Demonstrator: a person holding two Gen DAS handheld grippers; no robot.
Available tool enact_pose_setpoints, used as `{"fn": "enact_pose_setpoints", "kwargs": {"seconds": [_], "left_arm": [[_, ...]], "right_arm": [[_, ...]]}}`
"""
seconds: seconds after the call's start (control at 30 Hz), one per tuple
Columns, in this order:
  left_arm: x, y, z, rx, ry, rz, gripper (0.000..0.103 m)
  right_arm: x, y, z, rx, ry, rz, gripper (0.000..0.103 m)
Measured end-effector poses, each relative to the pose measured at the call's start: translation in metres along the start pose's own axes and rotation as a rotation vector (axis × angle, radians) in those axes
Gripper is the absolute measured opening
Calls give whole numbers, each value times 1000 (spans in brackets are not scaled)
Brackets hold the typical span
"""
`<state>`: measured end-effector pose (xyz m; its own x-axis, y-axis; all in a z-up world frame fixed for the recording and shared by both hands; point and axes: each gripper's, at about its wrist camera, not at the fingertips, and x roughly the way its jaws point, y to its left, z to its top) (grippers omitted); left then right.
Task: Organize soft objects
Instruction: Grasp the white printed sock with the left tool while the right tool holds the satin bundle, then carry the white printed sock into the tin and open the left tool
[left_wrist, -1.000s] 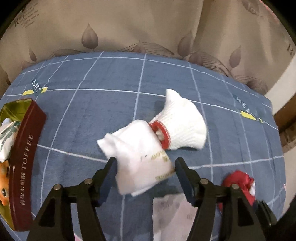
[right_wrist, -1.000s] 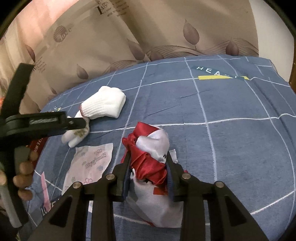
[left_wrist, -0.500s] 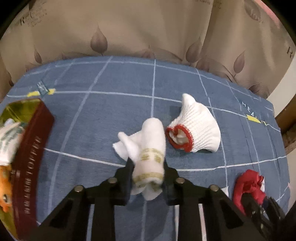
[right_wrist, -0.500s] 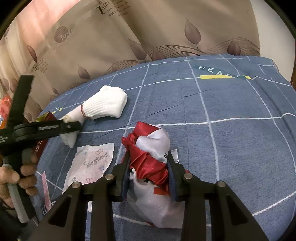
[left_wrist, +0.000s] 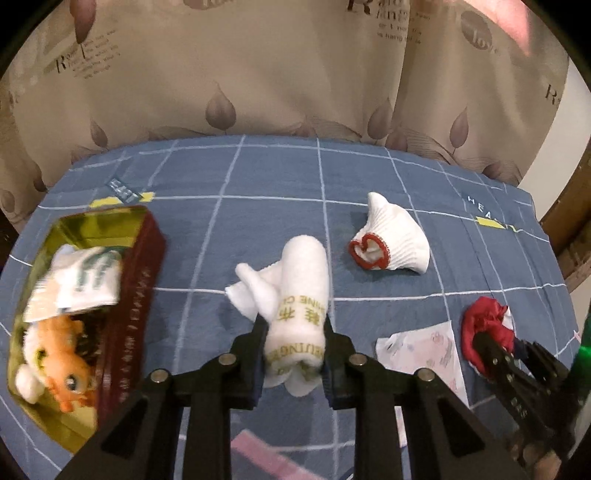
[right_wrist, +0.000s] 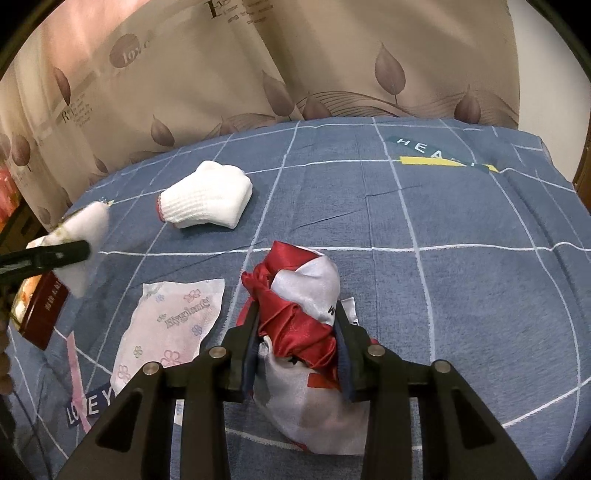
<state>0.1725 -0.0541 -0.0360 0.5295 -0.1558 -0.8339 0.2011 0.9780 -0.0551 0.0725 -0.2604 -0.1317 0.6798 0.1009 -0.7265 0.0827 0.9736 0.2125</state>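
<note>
My left gripper (left_wrist: 294, 334) is shut on a white rolled towel (left_wrist: 301, 291) with gold lettering and holds it above the blue checked cloth (left_wrist: 258, 206). The towel also shows in the right wrist view (right_wrist: 79, 236). My right gripper (right_wrist: 297, 325) is shut on a red and white satin cloth (right_wrist: 299, 306), which rests on the bed; it also shows in the left wrist view (left_wrist: 485, 323). A white knit glove with a red cuff (left_wrist: 391, 243) lies beyond the towel, also seen in the right wrist view (right_wrist: 207, 201).
A dark red toffee tin (left_wrist: 125, 295) with a gold inside stands at the left, holding an orange plush toy (left_wrist: 66, 369) and a white packet (left_wrist: 85, 280). A flat tissue packet (right_wrist: 171, 325) lies left of the right gripper. A curtain (left_wrist: 295, 74) hangs behind.
My left gripper closed on the white towel and lifted it back and up, away from the glove. The tin came further into view. My right gripper stayed shut on the satin cloth.
</note>
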Motion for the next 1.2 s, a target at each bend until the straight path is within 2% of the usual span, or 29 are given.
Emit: {"fn": "enact_pose_setpoints", "kwargs": {"seconds": [0.3,0.67,0.9,1.2], "left_arm": [[-52,37,-2,4,-64,46,24],[-102,115,-8,-32,-134,176,24],[-109,174,-10,-92,-123,230,24],[-86,221,-4,-170,-71,194,25]], "right_arm": [[0,2,-1,-11,1,-14,35],[0,3,-1,-13,2,-18,35],[0,2,0,-15,2,-19,35],[-1,3,0,-16,2,-20,36]]}}
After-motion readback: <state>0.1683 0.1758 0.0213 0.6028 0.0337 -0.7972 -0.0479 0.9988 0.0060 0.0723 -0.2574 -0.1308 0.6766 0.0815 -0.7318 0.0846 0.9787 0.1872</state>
